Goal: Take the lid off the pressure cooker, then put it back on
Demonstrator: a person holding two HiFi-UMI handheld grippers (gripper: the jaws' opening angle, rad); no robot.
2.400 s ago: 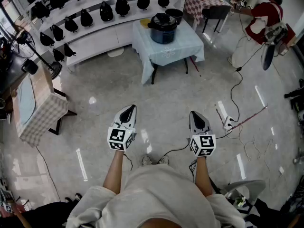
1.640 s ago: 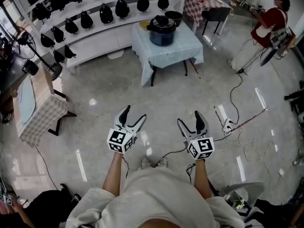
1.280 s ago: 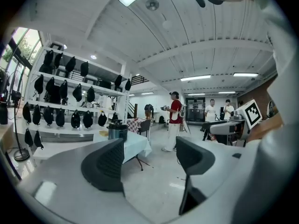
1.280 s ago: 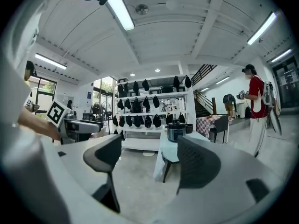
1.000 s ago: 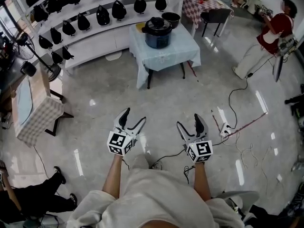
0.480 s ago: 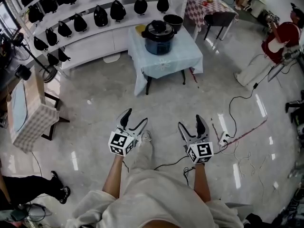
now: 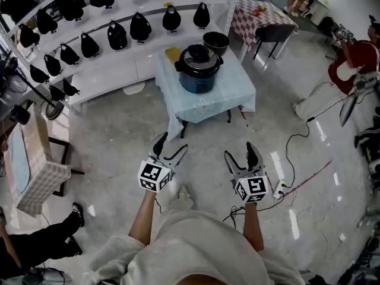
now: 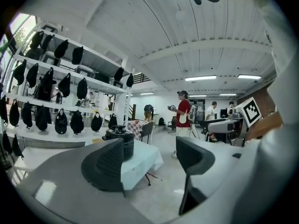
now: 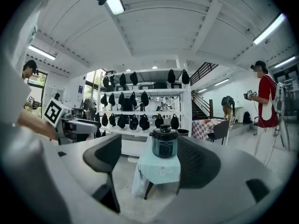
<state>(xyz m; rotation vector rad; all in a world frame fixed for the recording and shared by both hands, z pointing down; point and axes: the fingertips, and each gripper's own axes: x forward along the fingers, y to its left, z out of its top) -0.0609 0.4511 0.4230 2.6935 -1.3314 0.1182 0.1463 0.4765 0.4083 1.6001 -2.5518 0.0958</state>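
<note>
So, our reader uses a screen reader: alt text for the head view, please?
Seen from above, a person holds the left tongs and right tongs, both open and empty, over a glossy floor, facing a blue-clothed table with a lidded pressure cooker.

shelves (image 7: 116,70) with black bags (image 7: 140,25); checkered table (image 7: 252,9) by chair (image 7: 273,33); person in red (image 7: 350,70)

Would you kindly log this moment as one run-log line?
left gripper: open, empty | right gripper: open, empty | cooker: on table, lid on, untouched
</note>
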